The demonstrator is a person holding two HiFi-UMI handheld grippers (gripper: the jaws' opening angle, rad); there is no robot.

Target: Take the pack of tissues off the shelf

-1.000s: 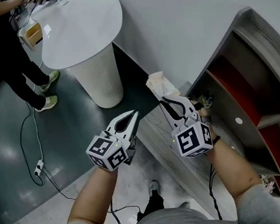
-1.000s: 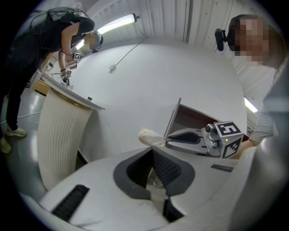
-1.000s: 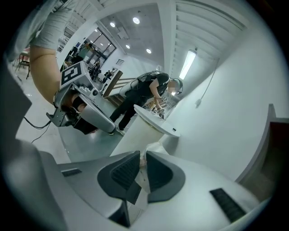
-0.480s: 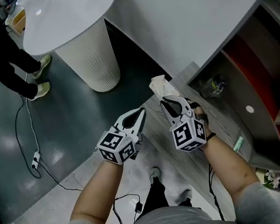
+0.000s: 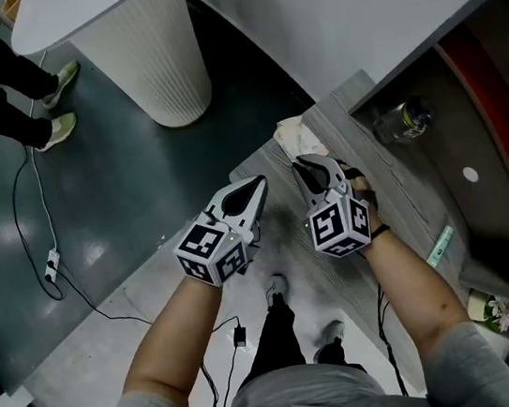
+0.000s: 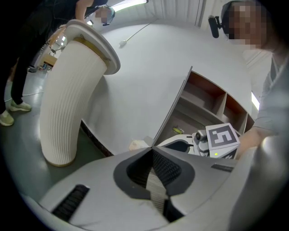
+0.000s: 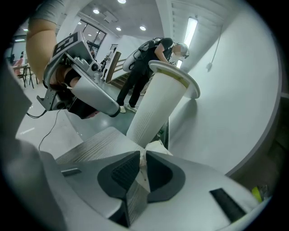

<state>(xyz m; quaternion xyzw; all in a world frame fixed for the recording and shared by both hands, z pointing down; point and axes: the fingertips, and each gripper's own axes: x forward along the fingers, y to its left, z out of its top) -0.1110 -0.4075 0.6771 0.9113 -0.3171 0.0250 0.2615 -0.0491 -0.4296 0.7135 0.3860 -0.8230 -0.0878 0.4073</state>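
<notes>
Pack of tissues (image 5: pixel 298 133) is sticking out of the right hand-held gripper (image 5: pixel 305 161), whose jaws are pinching its thin edge, over the end of the wood-grain ledge (image 5: pixel 396 200) beside the shelf (image 5: pixel 482 107). Left hand-held gripper (image 5: pixel 257 184) is hovering just beside, jaws together, empty. White ribbed pedestal (image 5: pixel 153 66) is standing beyond.

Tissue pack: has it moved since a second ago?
Yes. Against the shelf's bottle, the tissue pack in the right gripper's jaws has dropped from above it to level with it, slightly further left.
</notes>
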